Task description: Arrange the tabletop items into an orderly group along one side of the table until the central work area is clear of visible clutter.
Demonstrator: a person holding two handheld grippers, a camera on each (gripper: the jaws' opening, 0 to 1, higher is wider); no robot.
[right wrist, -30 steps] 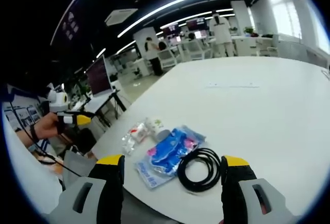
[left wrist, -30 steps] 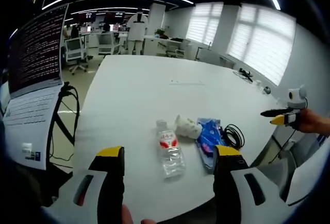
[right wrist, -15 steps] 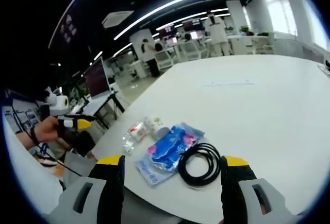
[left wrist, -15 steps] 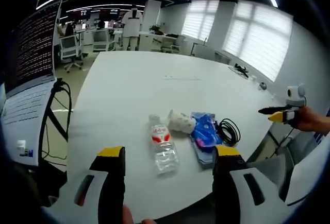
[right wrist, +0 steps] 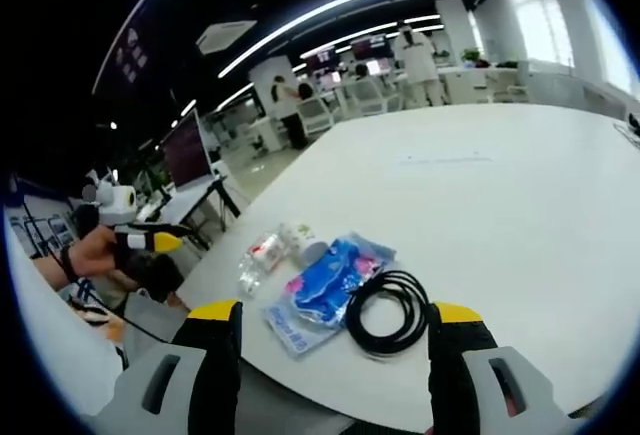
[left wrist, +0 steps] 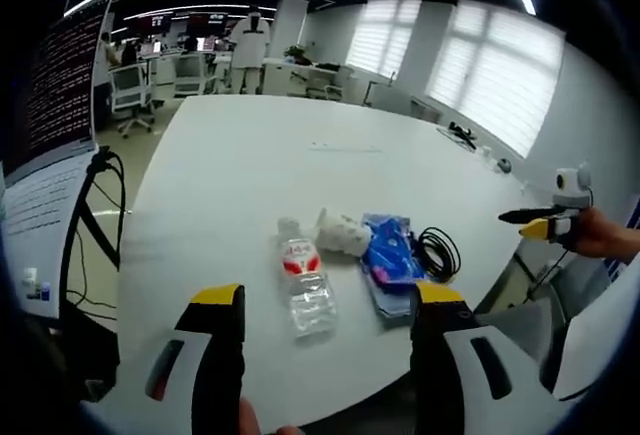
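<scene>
Clear plastic bottle [left wrist: 304,293] lying flat, blue packet [left wrist: 388,262], black coiled cable [right wrist: 385,311], both tongs wide, empty

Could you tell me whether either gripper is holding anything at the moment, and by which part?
Nothing is held. The left gripper and right gripper are both open, short of the bottle and cable.
</scene>
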